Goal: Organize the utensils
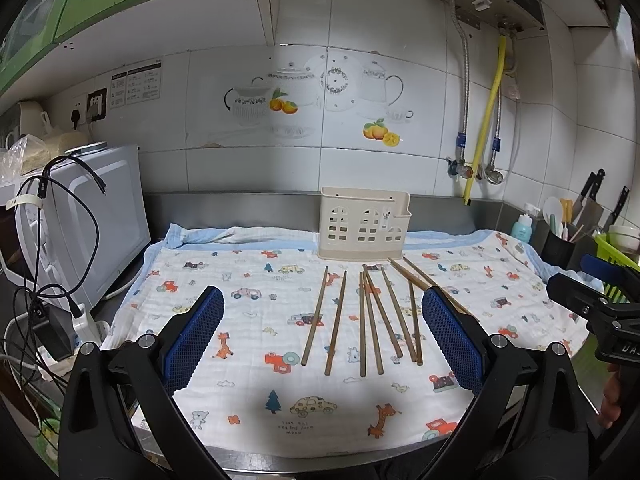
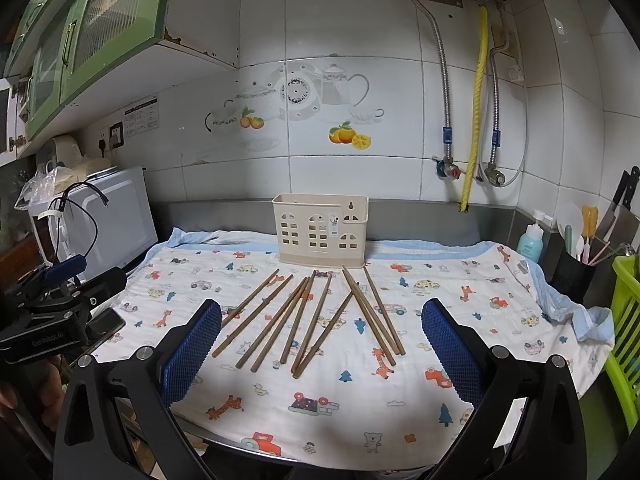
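Note:
Several brown wooden chopsticks (image 1: 370, 320) (image 2: 308, 316) lie loose on a printed cloth (image 1: 280, 400) (image 2: 360, 400), fanned out in front of a cream plastic utensil holder (image 1: 363, 224) (image 2: 320, 230) that stands upright near the back wall. My left gripper (image 1: 323, 336) hovers open above the near part of the cloth, its blue pads wide apart and empty. Just as wide and empty stands my right gripper (image 2: 322, 338), open and short of the chopsticks. Each gripper shows at the edge of the other's view.
A white microwave (image 1: 92, 220) (image 2: 104, 216) with dangling cables stands at the left. At the right are a black pot of utensils (image 2: 572, 272), a blue bottle (image 2: 530, 240), knives (image 2: 624, 200) and a green rack (image 2: 626, 320). Pipes run down the tiled wall.

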Motion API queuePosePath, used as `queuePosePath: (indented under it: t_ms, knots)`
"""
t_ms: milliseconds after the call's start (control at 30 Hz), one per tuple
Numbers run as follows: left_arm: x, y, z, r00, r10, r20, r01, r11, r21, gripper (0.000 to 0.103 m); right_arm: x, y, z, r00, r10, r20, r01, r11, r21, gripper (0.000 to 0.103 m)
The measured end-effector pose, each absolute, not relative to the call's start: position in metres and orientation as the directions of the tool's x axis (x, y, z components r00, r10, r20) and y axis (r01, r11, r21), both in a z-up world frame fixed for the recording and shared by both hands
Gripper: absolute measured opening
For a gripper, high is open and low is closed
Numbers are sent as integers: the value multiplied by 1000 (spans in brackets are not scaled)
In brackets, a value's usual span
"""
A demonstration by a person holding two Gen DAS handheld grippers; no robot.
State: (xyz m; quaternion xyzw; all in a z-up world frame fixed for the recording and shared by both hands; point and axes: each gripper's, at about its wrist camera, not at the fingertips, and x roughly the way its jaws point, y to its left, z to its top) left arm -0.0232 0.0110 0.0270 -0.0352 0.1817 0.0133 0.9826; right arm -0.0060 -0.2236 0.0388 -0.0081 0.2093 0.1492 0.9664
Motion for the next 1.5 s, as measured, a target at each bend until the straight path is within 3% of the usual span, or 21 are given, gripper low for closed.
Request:
queuePosePath:
  t_ms: [1500]
  knots:
    - [29, 7, 5, 901, 12, -433, -40, 998, -55, 98, 47, -230, 3, 826, 279, -489, -275, 958, 82, 97]
